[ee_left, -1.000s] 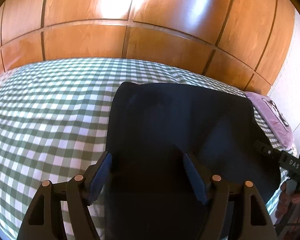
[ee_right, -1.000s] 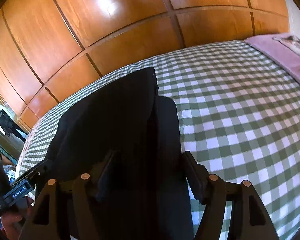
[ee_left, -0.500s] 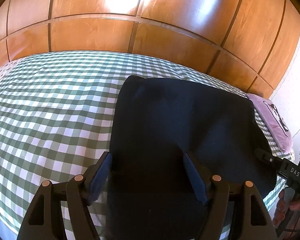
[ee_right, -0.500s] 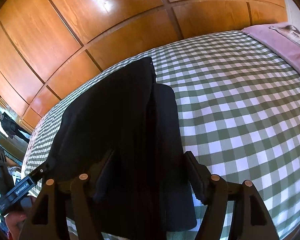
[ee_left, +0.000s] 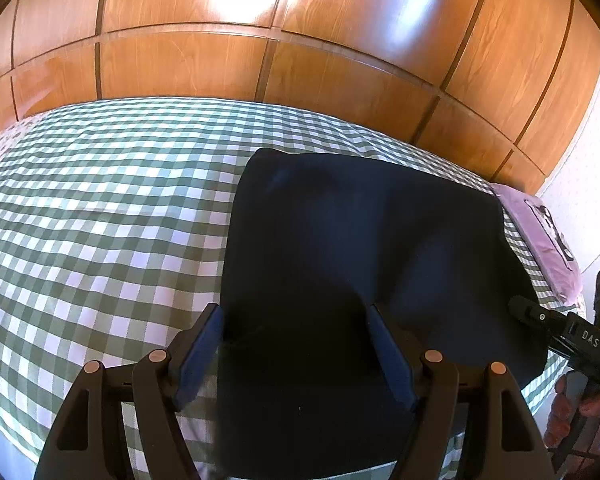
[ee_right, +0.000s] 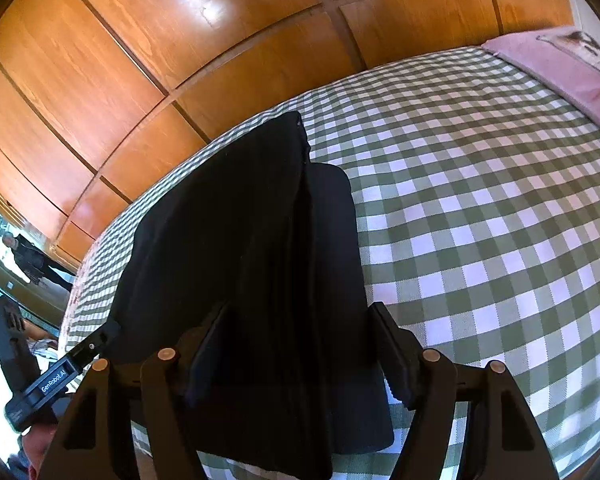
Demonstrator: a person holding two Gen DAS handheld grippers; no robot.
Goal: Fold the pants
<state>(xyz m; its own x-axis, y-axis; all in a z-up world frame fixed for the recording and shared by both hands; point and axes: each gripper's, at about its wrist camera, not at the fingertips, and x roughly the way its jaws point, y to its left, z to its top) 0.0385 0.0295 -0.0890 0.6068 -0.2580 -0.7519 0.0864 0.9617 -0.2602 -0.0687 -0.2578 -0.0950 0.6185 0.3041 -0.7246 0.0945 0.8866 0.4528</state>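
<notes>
We see dark pants [ee_left: 364, 248] folded flat on the checked bed [ee_left: 100, 224], spreading ahead of both sets of jaws. Left gripper [ee_left: 296, 354] jaws wide, near edge of pants between them, nothing gripped. Right gripper [ee_right: 300, 354] jaws wide too, over the pants' near end. Purple pillow [ee_right: 560, 68] far right, wood wardrobe [ee_left: 260, 32] beyond.

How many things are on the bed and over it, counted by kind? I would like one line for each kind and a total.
Dark folded pants: 1
Purple pillow: 1
Grippers, left gripper and right gripper, both open over the pants: 2
Total: 4, all on or above the green checked bedspread.
</notes>
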